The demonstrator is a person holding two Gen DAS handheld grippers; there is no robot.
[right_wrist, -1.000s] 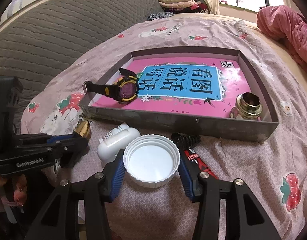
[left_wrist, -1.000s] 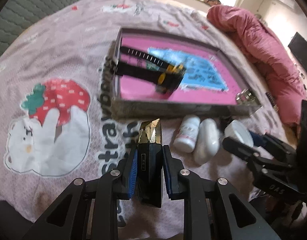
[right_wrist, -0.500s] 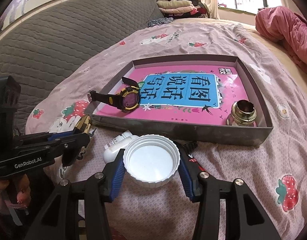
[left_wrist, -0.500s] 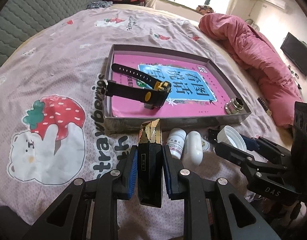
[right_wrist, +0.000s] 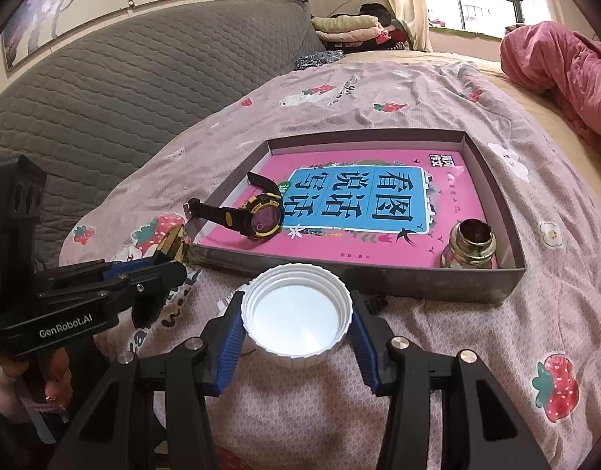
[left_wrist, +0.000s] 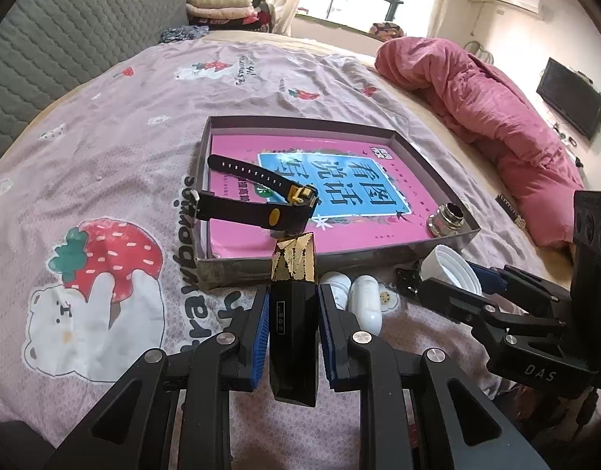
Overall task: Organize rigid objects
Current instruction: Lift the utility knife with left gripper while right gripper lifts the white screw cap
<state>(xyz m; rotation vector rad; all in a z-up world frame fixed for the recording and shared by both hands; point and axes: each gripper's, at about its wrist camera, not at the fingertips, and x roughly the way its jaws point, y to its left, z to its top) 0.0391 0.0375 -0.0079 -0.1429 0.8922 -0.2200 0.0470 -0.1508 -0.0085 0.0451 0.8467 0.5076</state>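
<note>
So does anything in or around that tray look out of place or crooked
The wristwatch sits askew: its strap end pokes over the left wall of the tray rather than lying flat inside on the pink book. The small metal jar stands upright in the near right corner. Nothing looks spilled or broken.

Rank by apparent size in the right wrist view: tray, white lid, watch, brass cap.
1. Tray
2. White lid, though it sits close to the camera, which inflates it
3. Watch
4. Brass cap

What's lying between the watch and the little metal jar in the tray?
Only the pink book lining the tray; nothing sits between the watch and jar, as the right wrist view shows.
</note>
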